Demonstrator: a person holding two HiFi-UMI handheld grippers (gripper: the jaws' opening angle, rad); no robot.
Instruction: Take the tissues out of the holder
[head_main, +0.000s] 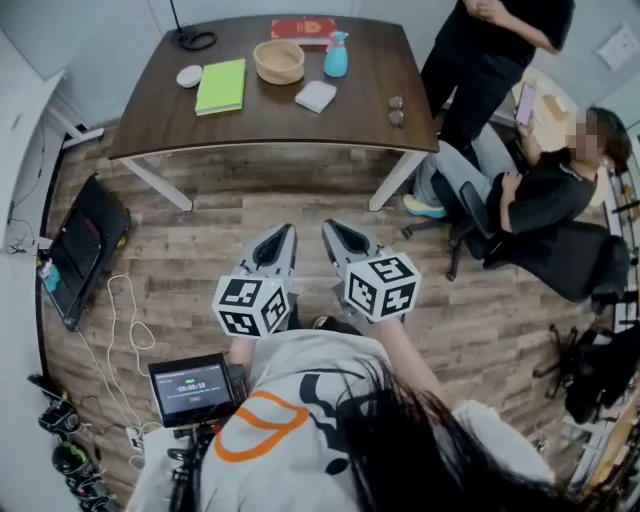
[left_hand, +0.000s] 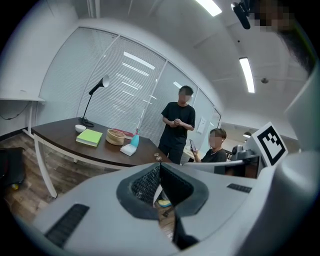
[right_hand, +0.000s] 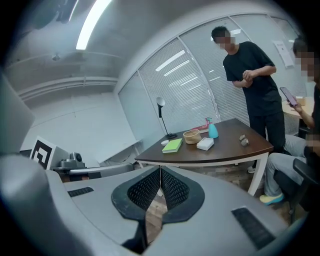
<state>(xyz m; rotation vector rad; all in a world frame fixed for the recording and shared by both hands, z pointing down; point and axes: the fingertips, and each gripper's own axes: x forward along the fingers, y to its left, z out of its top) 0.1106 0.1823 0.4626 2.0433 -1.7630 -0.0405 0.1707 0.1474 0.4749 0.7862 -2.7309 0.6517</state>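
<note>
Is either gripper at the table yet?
No, the left gripper and right gripper both hang over the wood floor, short of the table.

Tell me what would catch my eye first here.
Probably the two grey grippers bearing black-and-white marker cubes, left gripper and right gripper, side by side low in the head view, both shut and empty. Beyond them a dark table carries a green book, a round basket and a blue spray bottle; a standing person and a seated person are at its right.

Head view's top edge cuts off the standing person.
</note>
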